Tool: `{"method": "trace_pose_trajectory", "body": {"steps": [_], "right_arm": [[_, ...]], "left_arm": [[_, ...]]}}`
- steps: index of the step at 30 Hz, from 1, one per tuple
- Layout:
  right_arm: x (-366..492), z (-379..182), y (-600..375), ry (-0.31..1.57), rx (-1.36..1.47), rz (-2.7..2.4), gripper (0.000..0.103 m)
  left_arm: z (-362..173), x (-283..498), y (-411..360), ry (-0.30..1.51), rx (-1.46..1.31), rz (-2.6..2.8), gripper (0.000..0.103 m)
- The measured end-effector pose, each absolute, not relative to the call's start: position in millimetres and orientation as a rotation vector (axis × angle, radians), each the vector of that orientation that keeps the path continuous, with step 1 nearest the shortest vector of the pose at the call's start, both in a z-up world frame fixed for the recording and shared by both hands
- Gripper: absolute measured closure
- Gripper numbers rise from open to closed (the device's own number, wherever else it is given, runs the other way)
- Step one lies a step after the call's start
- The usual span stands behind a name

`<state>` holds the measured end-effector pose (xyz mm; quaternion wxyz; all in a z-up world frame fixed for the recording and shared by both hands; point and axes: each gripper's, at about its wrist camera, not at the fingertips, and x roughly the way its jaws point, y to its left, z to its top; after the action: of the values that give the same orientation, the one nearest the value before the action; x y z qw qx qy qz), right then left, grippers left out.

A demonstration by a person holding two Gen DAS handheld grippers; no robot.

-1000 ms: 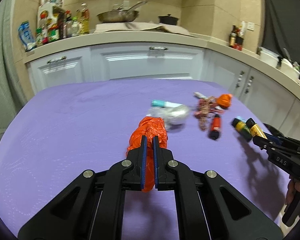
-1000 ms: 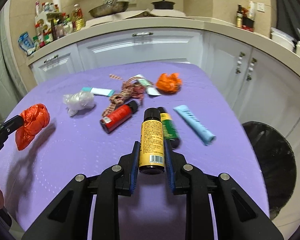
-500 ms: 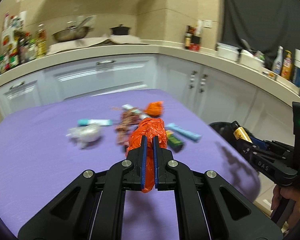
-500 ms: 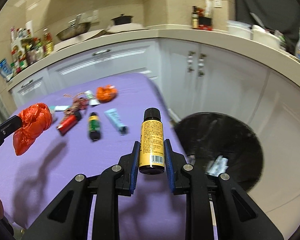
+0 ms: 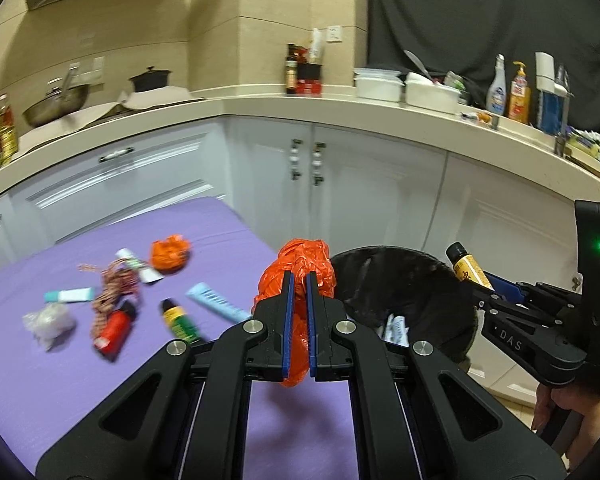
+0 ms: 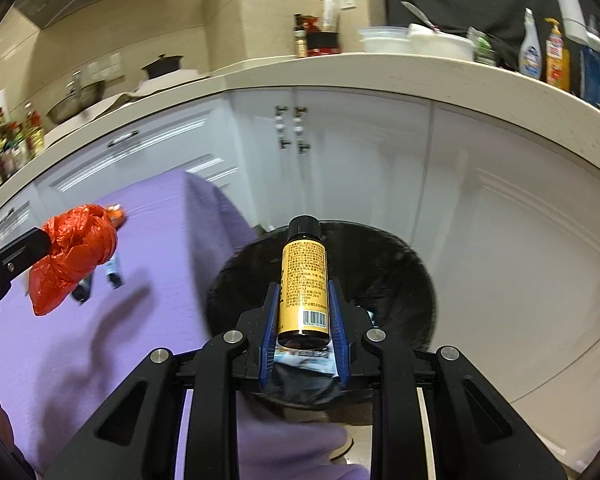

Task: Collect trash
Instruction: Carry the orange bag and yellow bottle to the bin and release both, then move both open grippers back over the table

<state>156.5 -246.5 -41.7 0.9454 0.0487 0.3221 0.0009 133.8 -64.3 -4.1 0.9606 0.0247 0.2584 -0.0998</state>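
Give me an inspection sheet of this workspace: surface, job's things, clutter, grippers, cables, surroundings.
Surface: purple cloth over the table, trash scattered on it.
Job's things: orange bag and yellow bottle, both held; black bin beside the table with some wrappers inside.
Clutter: red bottle, green bottle, blue tube, orange wad, string, clear wad.
Grippers: left gripper shut on the bag at the table edge; right gripper shut on the bottle over the bin.
Cables: nothing seen.
Surroundings: white cabinets, counter with pan and bottles.

Home kitchen: wok [image 5: 56, 104], cabinets [image 5: 340, 184]
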Motion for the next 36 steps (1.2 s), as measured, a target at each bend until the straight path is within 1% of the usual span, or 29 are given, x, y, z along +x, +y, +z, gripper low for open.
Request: {"method": "trace_pose_trajectory", "body": {"steps": [9, 15, 18, 20, 21, 29, 36], "right_arm": [[179, -58, -273, 0.668, 0.13, -0.024, 0.078], [196, -71, -283, 0.677, 0.154, -0.026, 0.078], [200, -75, -287, 0.683, 0.161, -0.034, 0.061], [200, -76, -287, 0.682, 0.16, -0.036, 0.06], [200, -77, -287, 0.683, 0.16, -0.037, 0.06], [193, -73, -284, 0.682, 0.159, -0.037, 0.059], [185, -62, -267, 0.668, 0.155, -0.015, 0.059]], "left_arm": [[-21, 176, -117, 0.557, 0.105, -0.252, 0.097], [-37, 201, -133, 0.62, 0.116, -0.26, 0.096], [-43, 208, -135, 0.644, 0.111, -0.251, 0.089], [-44, 209, -134, 0.647, 0.103, -0.248, 0.076], [-45, 209, -133, 0.645, 0.099, -0.245, 0.074], [-37, 201, -123, 0.625, 0.095, -0.231, 0.073], [-25, 186, -95, 0.609, 0.074, -0.189, 0.073]]}}
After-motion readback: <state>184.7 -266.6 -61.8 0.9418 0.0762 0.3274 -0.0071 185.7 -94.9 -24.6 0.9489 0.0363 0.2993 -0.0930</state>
